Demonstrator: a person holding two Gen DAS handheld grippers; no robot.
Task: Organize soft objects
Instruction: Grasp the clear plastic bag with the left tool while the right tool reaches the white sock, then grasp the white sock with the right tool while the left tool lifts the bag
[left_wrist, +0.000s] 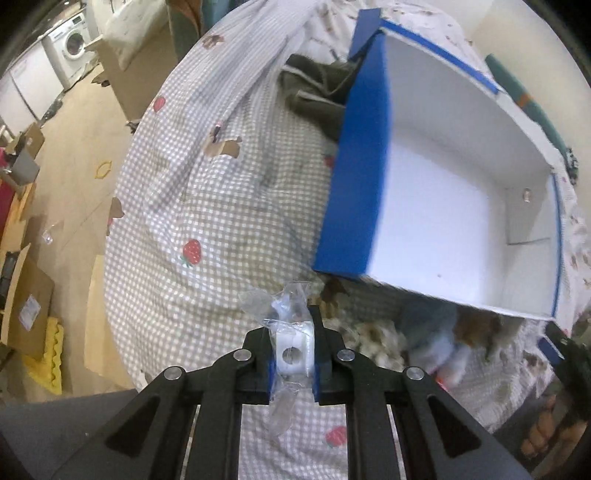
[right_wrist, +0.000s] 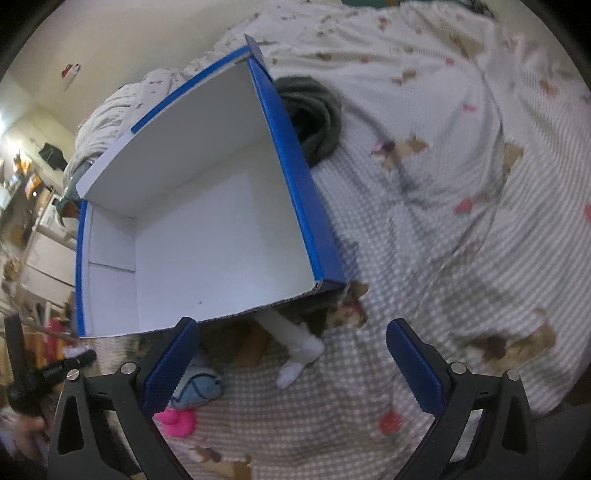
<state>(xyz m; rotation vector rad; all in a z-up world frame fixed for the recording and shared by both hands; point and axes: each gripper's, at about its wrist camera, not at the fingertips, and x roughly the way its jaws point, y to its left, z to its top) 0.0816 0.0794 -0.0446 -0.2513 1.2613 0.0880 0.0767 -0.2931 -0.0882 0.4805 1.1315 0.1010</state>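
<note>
A messy room with a big bed

A checked bedspread (left_wrist: 221, 206) with strawberries covers the bed. Cardboard boxes (left_wrist: 136, 70) and a washing machine (left_wrist: 72, 46) stand on the tan floor (left_wrist: 77, 155).

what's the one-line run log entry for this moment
left gripper: shut on bagged white item | right gripper: open | box: empty

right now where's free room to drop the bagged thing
The blue box is bare inside. The checked bedsheet left of it is free too. It is crowded along the box's near edge: blue plush, pink toy, white sock.
</note>
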